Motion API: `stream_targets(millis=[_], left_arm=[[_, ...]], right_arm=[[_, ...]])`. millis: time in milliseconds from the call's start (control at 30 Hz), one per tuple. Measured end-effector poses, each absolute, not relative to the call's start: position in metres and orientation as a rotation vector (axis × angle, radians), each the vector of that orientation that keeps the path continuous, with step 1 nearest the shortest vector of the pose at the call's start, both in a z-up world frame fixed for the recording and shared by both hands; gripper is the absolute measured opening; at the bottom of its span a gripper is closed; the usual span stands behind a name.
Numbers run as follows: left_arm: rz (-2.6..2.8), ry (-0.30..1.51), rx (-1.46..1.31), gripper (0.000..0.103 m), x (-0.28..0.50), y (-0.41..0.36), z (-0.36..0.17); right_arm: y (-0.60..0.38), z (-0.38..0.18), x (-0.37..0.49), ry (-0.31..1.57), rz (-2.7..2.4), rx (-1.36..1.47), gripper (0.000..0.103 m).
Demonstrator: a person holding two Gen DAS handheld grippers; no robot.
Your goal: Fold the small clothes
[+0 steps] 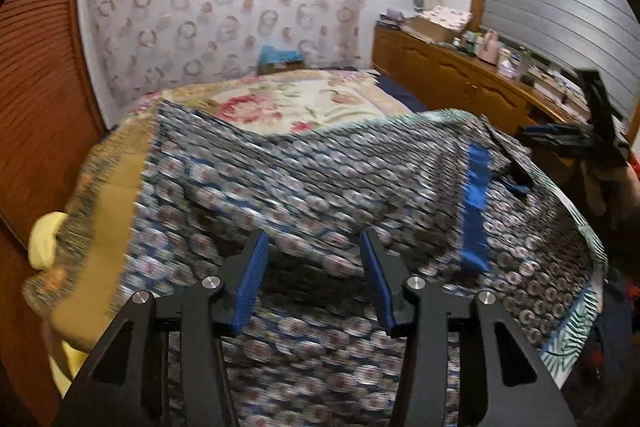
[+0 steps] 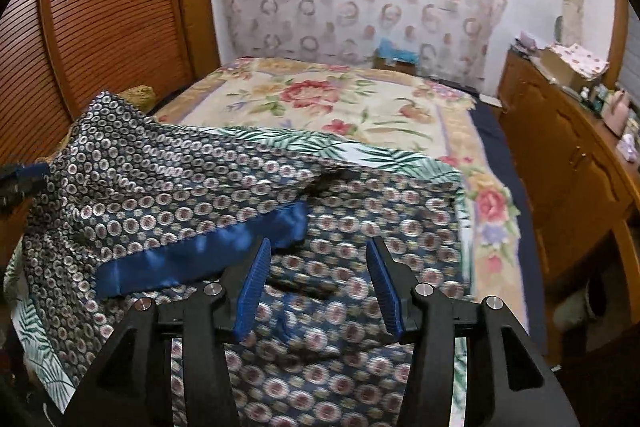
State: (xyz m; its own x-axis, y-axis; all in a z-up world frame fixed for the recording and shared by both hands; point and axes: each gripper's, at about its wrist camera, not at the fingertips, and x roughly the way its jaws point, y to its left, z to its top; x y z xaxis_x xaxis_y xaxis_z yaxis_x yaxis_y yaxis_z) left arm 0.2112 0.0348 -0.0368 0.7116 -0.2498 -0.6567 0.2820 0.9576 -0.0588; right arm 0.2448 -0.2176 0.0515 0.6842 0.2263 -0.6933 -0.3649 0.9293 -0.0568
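Both tongs stand open with nothing between the pads: the left tongs [image 1: 314, 279] and the right tongs [image 2: 318, 283] hang just above the patterned garment [image 2: 340, 227]. The garment lies spread on the bed [image 2: 360, 99], at its near end, on a leaf-print cloth [image 2: 416, 161], with one part, edged by a blue band [image 2: 200, 255], thrown over toward the bed's left edge. The fold seems just laid down, though the left view is blurred. Next, each tongs must take a fresh edge for another fold
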Motion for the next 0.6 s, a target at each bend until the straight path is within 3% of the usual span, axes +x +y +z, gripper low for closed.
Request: stream_targets(millis=[500, 600], left_arm=[[-0.429, 0.804, 0.063, 0.049, 0.184, -0.026, -0.067], [-0.459, 0.821, 0.054, 0.049, 0.186, -0.042, -0.07]], right_arm=[[-0.231, 0.012, 0.334, 0.921, 0.299, -0.101, 0.051], [-0.237, 0.01, 0.342, 0.934, 0.294, -0.105, 0.043]])
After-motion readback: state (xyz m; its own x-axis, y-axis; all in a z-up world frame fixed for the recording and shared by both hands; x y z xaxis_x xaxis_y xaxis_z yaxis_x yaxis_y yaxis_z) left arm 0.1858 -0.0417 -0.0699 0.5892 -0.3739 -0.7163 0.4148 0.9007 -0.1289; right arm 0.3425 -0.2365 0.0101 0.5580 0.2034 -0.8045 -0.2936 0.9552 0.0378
